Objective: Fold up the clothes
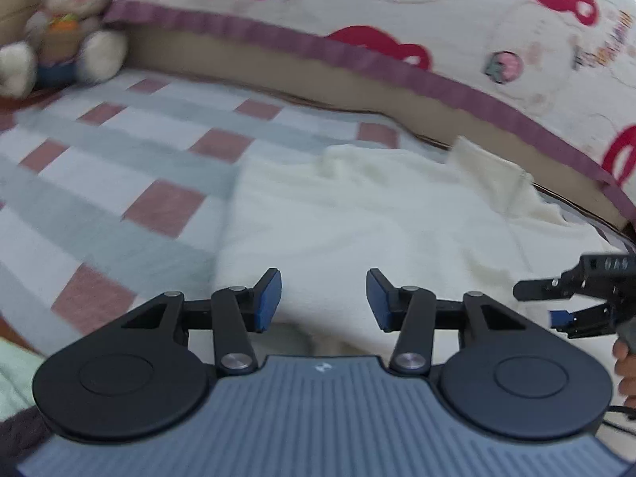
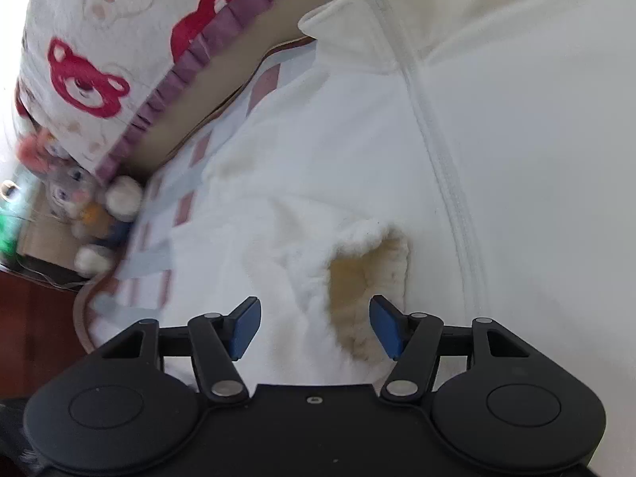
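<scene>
Two grippers are over a bed, both with jaws apart and nothing pressed between the pads. Left gripper (image 1: 324, 298): jaws open, empty, hanging above a white fleece jacket (image 1: 377, 218) that lies spread ahead of and beneath them on the checked sheet (image 1: 119, 159). Right gripper (image 2: 315, 328): jaws open wide, with a cuff (image 2: 369, 274) of the jacket lying between and just ahead of them; its yellowish lining faces up, and the pads do not press on it. The zip (image 2: 433, 139) runs ahead and to the right of the right jaws, up to the collar. In the left view the right gripper shows at the far right edge, beside the jacket, with fingers of a hand (image 1: 624, 365) below it. A bear-print quilt (image 1: 397, 8) lies beyond the jacket; a plush rabbit (image 1: 67, 28) sits far ahead-left of the left jaws. Both views are motion-blurred.
</scene>
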Available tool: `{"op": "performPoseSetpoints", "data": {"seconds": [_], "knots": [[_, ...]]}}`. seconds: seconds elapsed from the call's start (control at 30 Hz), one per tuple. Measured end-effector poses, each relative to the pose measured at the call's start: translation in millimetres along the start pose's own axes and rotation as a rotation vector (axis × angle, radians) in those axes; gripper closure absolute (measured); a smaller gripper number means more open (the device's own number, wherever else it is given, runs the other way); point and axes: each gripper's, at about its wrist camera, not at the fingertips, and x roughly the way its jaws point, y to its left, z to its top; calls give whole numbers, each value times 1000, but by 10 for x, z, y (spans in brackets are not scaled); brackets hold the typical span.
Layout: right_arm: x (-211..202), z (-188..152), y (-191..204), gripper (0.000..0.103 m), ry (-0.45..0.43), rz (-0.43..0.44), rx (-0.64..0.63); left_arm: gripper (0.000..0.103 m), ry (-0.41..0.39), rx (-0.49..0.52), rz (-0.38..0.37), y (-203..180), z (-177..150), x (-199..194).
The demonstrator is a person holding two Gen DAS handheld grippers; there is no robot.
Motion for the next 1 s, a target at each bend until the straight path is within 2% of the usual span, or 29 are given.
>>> {"op": "performPoseSetpoints", "data": {"seconds": [0.1,0.13,0.17,0.2,0.27,0.37,0.43,0.47,0.53,0.6,0.7,0.77,0.9,1.0], "knots": [[64,-38,155,35,-43,-47,-129,56,9,-16,-7,94,-3,7],[87,-33,206,48,-54,-67,-172,55,14,-13,-15,119,-1,11],[92,-26,253,86,-71,-77,-208,55,14,15,-11,110,15,8],[64,-8,298,94,-92,-73,-240,55,10,57,1,82,39,0],[-80,38,392,94,-155,-59,-307,55,2,140,25,26,87,-14],[-459,104,595,94,-270,-74,-471,54,-52,156,43,5,190,-56],[-735,137,684,94,-339,-99,-568,53,-69,122,9,13,235,-77],[-843,152,698,94,-369,-123,-603,49,-79,113,-18,-11,240,-76],[-1006,184,628,94,-409,-212,-665,45,-67,178,-93,-217,179,6],[-1051,225,450,94,-397,-295,-706,45,-39,260,-150,-456,109,110],[-1011,277,105,94,-336,-388,-725,45,14,335,-172,-749,26,245],[-997,291,-135,94,-321,-403,-663,45,20,355,-182,-824,-20,263],[-957,285,-409,95,-323,-406,-548,45,37,356,-133,-763,-77,269],[-990,208,-310,95,-365,-400,-621,43,65,343,-93,-642,-111,265]]}}
